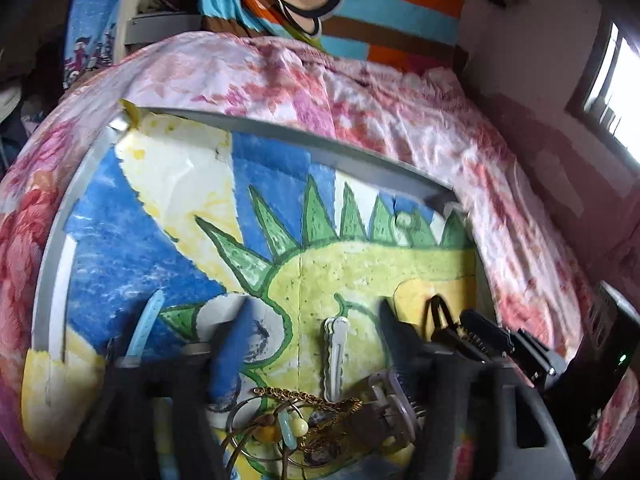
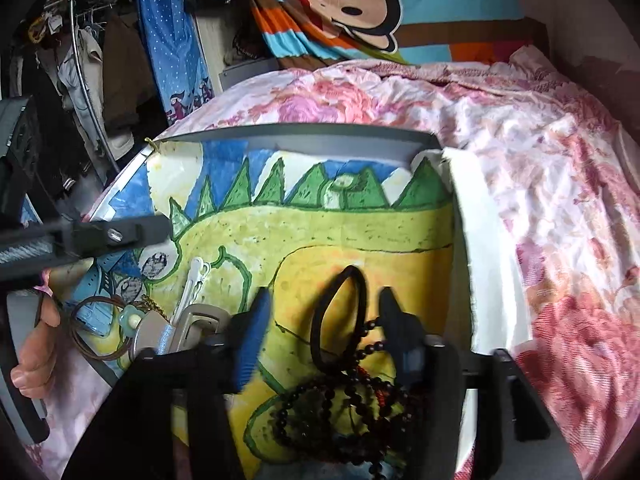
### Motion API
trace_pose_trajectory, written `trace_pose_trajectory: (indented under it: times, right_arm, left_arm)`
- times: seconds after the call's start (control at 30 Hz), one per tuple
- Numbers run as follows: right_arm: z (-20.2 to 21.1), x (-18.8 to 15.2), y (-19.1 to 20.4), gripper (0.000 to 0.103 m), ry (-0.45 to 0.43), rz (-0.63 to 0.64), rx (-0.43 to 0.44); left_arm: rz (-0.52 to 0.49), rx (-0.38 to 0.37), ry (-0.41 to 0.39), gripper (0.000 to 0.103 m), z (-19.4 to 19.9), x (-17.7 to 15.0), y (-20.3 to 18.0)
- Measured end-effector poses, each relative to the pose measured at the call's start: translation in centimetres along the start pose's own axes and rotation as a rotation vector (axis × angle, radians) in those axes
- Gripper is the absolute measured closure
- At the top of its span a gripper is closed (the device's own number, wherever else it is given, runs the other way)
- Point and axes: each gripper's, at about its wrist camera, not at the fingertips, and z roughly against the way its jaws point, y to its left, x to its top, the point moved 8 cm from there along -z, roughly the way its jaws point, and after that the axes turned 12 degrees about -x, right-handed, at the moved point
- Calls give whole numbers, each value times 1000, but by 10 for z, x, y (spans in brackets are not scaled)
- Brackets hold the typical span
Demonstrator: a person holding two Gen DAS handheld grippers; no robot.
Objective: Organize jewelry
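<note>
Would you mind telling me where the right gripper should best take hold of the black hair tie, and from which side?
Probably at its far arc. The black hair tie lies flat on the drawing as a long loop between the open fingers of the right gripper. Its near end tangles with the dark bead bracelet, so come from above and pinch across the far band.

A child's drawing [image 2: 360, 232] of a green spiked dinosaur on blue and yellow lies in a grey frame [image 2: 320, 140] on a bed covered with a pink floral sheet [image 2: 560, 184]. Behind it hangs a striped blanket [image 2: 440, 0] with a cartoon monkey face. To the left, clothes [image 2: 92, 60] hang on a rail beside a blue dotted cloth [image 2: 172, 40]. A window [image 1: 616, 92] shows at right.
</note>
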Motion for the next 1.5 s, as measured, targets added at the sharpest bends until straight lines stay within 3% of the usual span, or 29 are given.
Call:
trace_pose_trajectory:
  times: [0.1,0.17,0.3,0.53,0.97,1.23,1.5]
  right_arm:
    - [12,2,-5,30,-23,-5,-16]
    - [24,4,-8,25,-45,-9,-26]
    - [51,6,-11,13,-90,-3,-40]
    - [117,6,-5,8,-196,9,-45]
    - [248,-19,1,2,-377,-66,-41]
    - [295,-53,12,2,-429,-77,-36]
    - [316,-92,31,2,-454,-47,-51]
  left_arm:
    - [5,-10,-47,25,14,4,-3]
    - [-2,0,-70,16,25,6,-6]
    - [-25,13,-132,7,51,7,-13]
    - [-108,70,-241,2,107,-2,-32]
    - [-210,83,-372,0,217,-47,-69]
    - [-240,112,-412,0,268,-91,-71]
    - [-260,171,-444,0,297,-129,-60]
